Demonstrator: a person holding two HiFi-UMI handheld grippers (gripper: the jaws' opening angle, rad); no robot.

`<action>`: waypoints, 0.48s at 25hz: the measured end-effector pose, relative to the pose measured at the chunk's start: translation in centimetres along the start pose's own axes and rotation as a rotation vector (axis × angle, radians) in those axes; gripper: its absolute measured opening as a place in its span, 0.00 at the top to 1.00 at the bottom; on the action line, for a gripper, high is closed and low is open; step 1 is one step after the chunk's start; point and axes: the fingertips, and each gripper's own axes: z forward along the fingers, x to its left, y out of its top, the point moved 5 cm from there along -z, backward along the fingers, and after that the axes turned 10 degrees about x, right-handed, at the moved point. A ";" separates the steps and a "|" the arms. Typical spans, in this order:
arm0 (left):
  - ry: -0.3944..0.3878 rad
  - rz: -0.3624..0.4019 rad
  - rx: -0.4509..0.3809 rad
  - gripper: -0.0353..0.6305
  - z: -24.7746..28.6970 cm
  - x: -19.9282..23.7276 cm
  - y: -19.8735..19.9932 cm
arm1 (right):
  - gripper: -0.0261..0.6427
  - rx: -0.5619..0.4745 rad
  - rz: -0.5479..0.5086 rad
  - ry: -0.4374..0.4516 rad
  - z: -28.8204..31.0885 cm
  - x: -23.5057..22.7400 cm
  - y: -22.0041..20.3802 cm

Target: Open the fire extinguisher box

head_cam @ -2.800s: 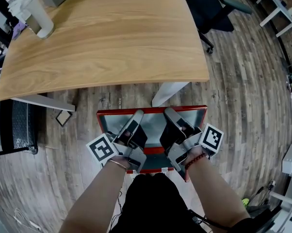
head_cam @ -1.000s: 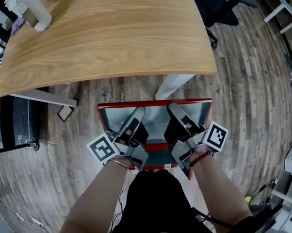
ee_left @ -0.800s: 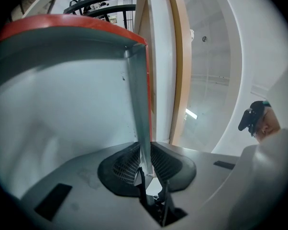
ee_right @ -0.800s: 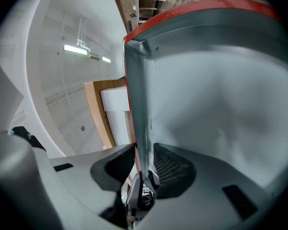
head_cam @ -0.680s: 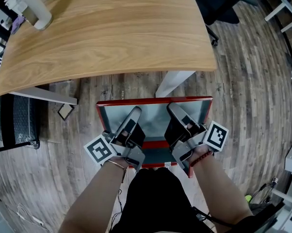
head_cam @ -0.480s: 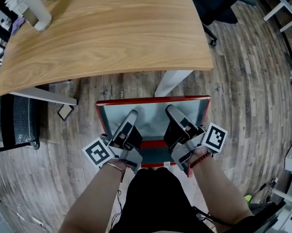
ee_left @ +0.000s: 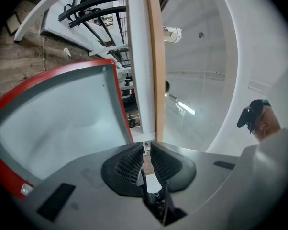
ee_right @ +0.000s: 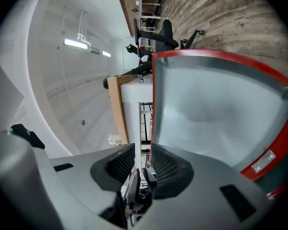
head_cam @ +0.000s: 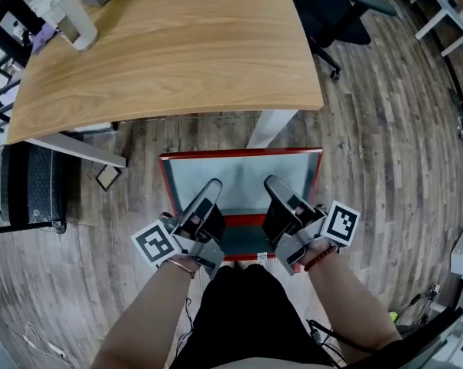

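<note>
Head view, left to right: wooden tabletop (head_cam: 170,52) across the upper left and middle, plank floor (head_cam: 385,129) below and to the right, office chair (head_cam: 331,14) at upper right. Fire extinguisher box (head_cam: 245,244) standing on that floor at lower centre, just short of the tabletop's white leg (head_cam: 270,129). Red-framed lid (head_cam: 243,177) on top, grey pane turned up to the camera; raised or flat, not clear from here. Left tongs (head_cam: 211,184) lying over the pane's lower left, right tongs (head_cam: 271,181) over its lower right.

Left gripper view: left tongs (ee_left: 147,145) nearly together, only a slit, nothing in it, pane and red frame off to the left of the pads. Right gripper view: right tongs (ee_right: 143,150) apart, just opened wider, nothing between, red frame just beside the right-hand pad.

Judged step: no hold on the lid yet, so hunting for a purchase. Next move: bringing both tips to the near red edge, clamping or hooking under it evenly, then swinging up toward the tabletop side, level on both sides to avoid a slip.
</note>
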 end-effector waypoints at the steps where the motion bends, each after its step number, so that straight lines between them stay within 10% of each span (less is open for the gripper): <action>1: -0.002 0.010 0.008 0.88 -0.3 -0.8 -0.1 | 0.80 0.008 -0.005 0.005 -0.2 0.6 -0.3; 12: -0.034 0.263 0.213 0.88 -4.0 -14.3 -2.8 | 0.80 0.136 -0.159 0.109 -4.0 13.9 -5.3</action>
